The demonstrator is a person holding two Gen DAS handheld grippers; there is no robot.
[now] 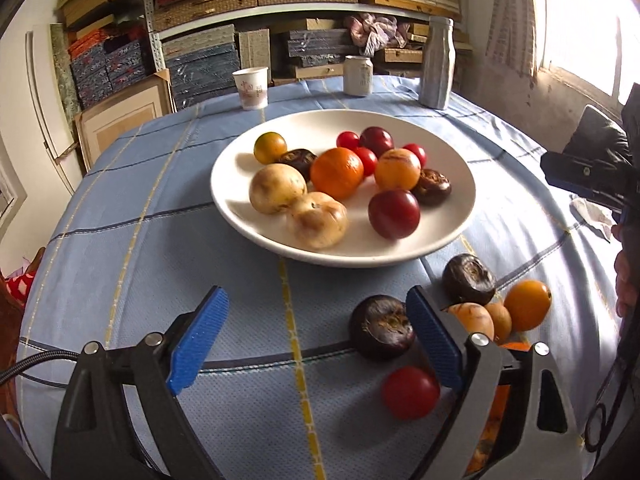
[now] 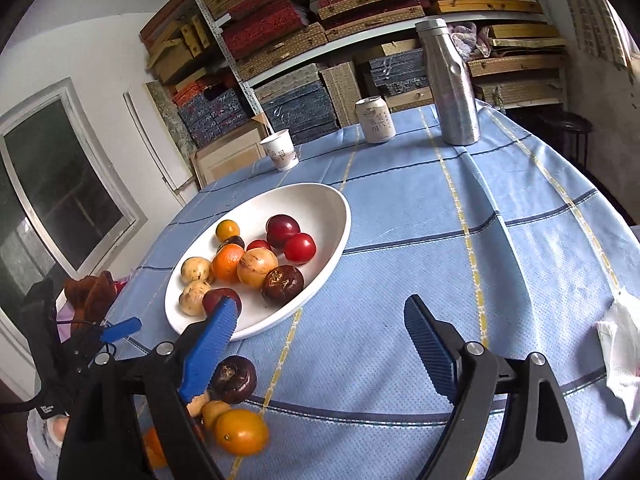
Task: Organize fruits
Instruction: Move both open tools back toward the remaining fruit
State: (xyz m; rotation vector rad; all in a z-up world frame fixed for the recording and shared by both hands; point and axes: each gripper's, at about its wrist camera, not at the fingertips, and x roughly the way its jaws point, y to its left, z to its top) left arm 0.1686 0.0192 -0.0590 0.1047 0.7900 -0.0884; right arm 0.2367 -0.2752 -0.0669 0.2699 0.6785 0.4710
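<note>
A white plate (image 1: 312, 128) in the middle of the blue-clothed table holds several fruits: oranges, red plums, small tomatoes, tan and dark brown ones. In front of it my left gripper (image 1: 316, 336) stands open. A dark brown fruit (image 1: 380, 328) and a red tomato (image 1: 410, 392) lie on the cloth just inside its right finger, not pressed. More loose fruits, a dark one (image 1: 468, 278) and an orange one (image 1: 527, 305), lie beyond that finger. My right gripper (image 2: 320, 340) is open over bare cloth, right of the plate (image 2: 320, 208). The loose fruits (image 2: 240, 432) sit by its left finger.
At the far side of the table stand a paper cup (image 1: 251, 88), a drink can (image 1: 358, 76) and a tall metal bottle (image 1: 438, 64). A crumpled tissue (image 2: 620, 356) lies at the right edge. Shelves stacked with boxes (image 1: 260, 0) fill the wall behind.
</note>
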